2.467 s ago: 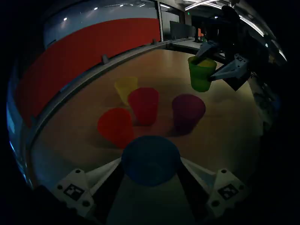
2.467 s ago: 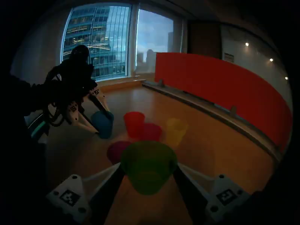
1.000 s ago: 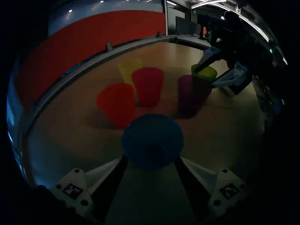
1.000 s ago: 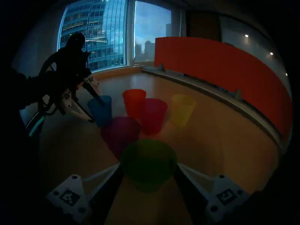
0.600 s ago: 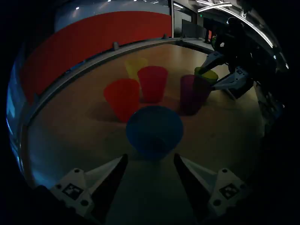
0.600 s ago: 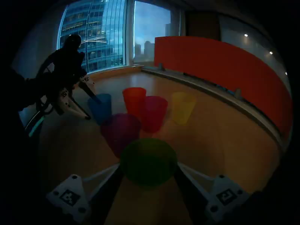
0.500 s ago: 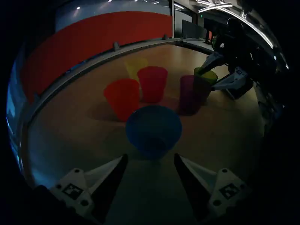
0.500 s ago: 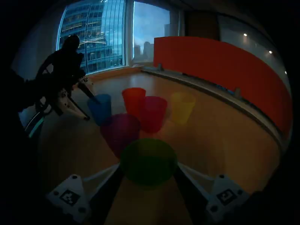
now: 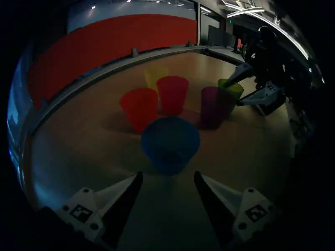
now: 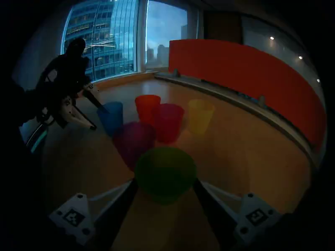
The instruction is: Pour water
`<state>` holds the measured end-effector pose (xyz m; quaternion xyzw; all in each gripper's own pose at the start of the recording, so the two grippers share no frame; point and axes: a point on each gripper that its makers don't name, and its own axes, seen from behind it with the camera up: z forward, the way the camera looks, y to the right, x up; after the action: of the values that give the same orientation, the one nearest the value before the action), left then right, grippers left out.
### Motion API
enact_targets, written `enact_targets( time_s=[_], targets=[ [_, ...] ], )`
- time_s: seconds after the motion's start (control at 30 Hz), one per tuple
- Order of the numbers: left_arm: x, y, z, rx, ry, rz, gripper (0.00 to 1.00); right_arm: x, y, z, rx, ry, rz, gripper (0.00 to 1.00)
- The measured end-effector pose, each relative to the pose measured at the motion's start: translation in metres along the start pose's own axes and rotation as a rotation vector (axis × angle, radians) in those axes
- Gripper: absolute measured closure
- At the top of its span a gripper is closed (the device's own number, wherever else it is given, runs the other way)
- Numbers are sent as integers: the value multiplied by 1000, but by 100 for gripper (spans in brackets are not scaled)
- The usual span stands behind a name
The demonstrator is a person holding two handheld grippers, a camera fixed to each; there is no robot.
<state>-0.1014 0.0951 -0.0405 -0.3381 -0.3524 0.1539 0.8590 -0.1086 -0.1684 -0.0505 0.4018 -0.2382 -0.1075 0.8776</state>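
The blue cup stands upright on the wooden table, just beyond the tips of my left gripper, which is open and apart from it. The green cup rests on the table between the fingers of my right gripper, whose jaws stand slightly wider than the cup. In the left gripper view the green cup sits behind the purple cup. In the right gripper view the left gripper sits beside the blue cup. Whether either cup holds water is too dark to tell.
Between the two grippers stand an orange cup, a red cup, a yellow cup and the purple one, close together. A red partition runs along the table's far edge. Tall windows lie behind the person's dark hand.
Both cups came down from the air onto the table. My left gripper let go of the blue cup and drew back. My right gripper's fingers spread slightly around the green cup.
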Motion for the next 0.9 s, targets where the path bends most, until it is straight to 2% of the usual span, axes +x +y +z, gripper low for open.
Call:
enact_targets(
  time_s=[0.3, 0.9],
  targets=[
    [0, -5, -11, 43, 30, -26, 9, -3, 7, -23, -44, 19, 17, 0],
    [-6, -21, -44, 189, 94, -76, 9, -2, 18, -71, -144, 82, 73, 0]
  ],
)
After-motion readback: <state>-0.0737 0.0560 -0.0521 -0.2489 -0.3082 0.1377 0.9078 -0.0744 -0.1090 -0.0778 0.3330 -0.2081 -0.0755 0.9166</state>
